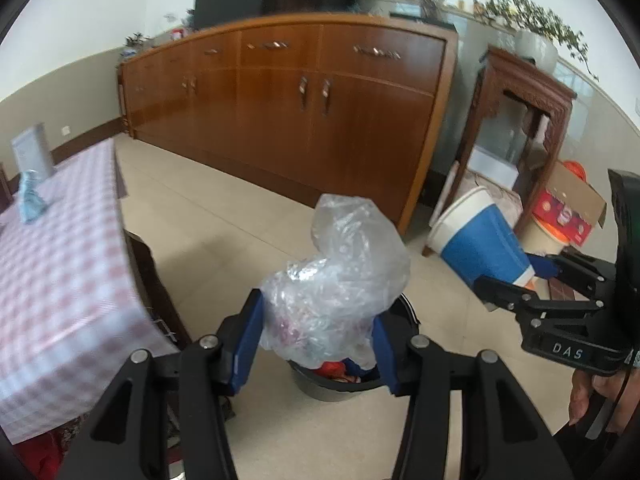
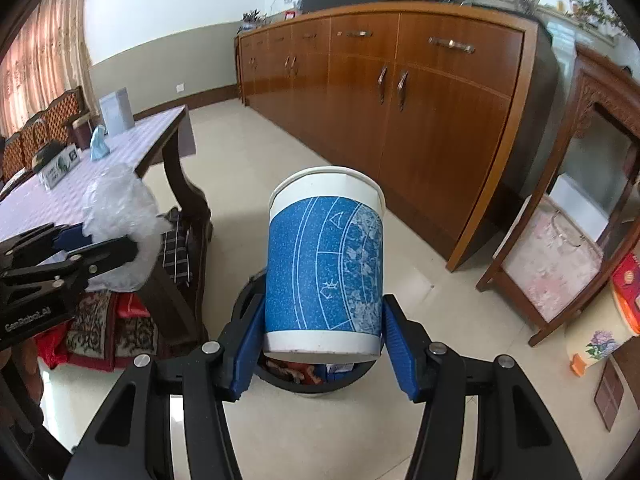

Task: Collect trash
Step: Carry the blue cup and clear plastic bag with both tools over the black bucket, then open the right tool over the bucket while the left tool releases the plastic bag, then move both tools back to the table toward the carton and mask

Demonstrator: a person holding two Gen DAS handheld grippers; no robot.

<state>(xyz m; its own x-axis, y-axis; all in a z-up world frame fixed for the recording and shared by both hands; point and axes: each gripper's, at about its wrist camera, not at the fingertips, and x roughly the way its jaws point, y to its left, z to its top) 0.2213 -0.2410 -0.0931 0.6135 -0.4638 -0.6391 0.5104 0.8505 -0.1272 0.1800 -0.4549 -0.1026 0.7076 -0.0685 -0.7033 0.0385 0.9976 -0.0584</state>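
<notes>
My left gripper (image 1: 316, 340) is shut on a crumpled clear plastic bag (image 1: 340, 280) and holds it over a black trash bin (image 1: 340, 382) that stands on the floor with trash in it. My right gripper (image 2: 323, 340) is shut on a blue and white paper cup (image 2: 324, 264), held just above the same bin (image 2: 304, 380). In the left wrist view the cup (image 1: 476, 240) and the right gripper (image 1: 532, 280) show at the right. In the right wrist view the bag (image 2: 116, 216) and the left gripper (image 2: 80, 252) show at the left.
A table with a pink checked cloth (image 1: 52, 280) stands at the left, with a blue crumpled item (image 1: 32, 196) and a white box on it. A long wooden sideboard (image 1: 300, 112) runs along the far wall. A carved wooden stand (image 2: 580, 220) and boxes (image 1: 564, 212) are at the right.
</notes>
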